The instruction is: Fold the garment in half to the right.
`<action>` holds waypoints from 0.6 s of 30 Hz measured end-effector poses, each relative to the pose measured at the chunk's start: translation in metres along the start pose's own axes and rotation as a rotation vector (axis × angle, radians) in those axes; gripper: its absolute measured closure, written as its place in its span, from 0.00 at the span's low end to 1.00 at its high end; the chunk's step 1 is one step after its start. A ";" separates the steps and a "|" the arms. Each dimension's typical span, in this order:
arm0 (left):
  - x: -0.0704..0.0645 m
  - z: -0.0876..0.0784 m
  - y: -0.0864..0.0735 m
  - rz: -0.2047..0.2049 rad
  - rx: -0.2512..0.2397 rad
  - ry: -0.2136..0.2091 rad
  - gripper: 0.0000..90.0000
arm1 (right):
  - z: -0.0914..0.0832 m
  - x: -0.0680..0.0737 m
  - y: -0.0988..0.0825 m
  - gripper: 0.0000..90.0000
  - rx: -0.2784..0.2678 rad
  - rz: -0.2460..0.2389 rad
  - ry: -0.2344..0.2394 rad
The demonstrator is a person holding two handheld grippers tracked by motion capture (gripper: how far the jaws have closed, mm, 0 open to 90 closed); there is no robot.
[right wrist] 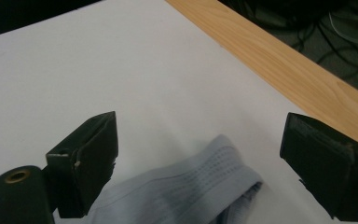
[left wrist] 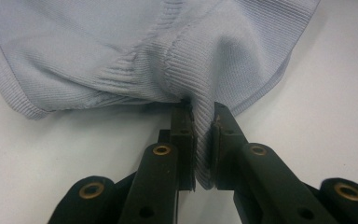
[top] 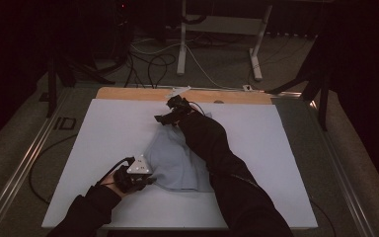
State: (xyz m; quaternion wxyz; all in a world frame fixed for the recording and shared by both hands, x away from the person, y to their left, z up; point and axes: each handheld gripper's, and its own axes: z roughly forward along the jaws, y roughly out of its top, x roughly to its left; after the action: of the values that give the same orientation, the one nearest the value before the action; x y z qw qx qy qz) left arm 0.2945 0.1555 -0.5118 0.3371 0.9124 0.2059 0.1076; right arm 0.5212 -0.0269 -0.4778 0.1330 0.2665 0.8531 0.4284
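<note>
While the left tongs stand nearly closed on a ribbed seam of the pale blue knit garment, pinching a fold of its edge between the pads at the lower centre of the left gripper view, the right tongs hang wide open with nothing between them, poised just above a ribbed hem that lies at the bottom centre of the right gripper view. From above, the garment sits crumpled at the middle of the white tabletop, the left tongs at its lower left edge and the right tongs near its upper edge, toward the wooden strip along the top of the white surface. This looks like the step of taking a second hold so the cloth can be spread or folded. Next, the right tongs would need to drop onto that hem and close on one layer, while the left grip stays firm.
</note>
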 end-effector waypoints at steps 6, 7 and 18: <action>0.000 -0.002 0.001 -0.009 -0.018 0.000 0.93 | 0.015 -0.008 0.005 0.16 0.077 0.087 -0.068; 0.000 -0.002 0.001 -0.012 -0.019 0.001 0.93 | 0.017 -0.009 0.005 0.16 0.087 0.096 -0.075; 0.001 -0.002 0.001 -0.013 -0.026 0.002 0.93 | 0.043 -0.008 0.005 0.41 0.238 0.140 -0.166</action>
State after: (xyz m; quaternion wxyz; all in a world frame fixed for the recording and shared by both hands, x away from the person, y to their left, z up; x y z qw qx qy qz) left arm 0.2951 0.1566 -0.5098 0.3493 0.9065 0.2107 0.1089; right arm 0.5495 -0.0004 -0.4997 0.1405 0.3737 0.8632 0.3089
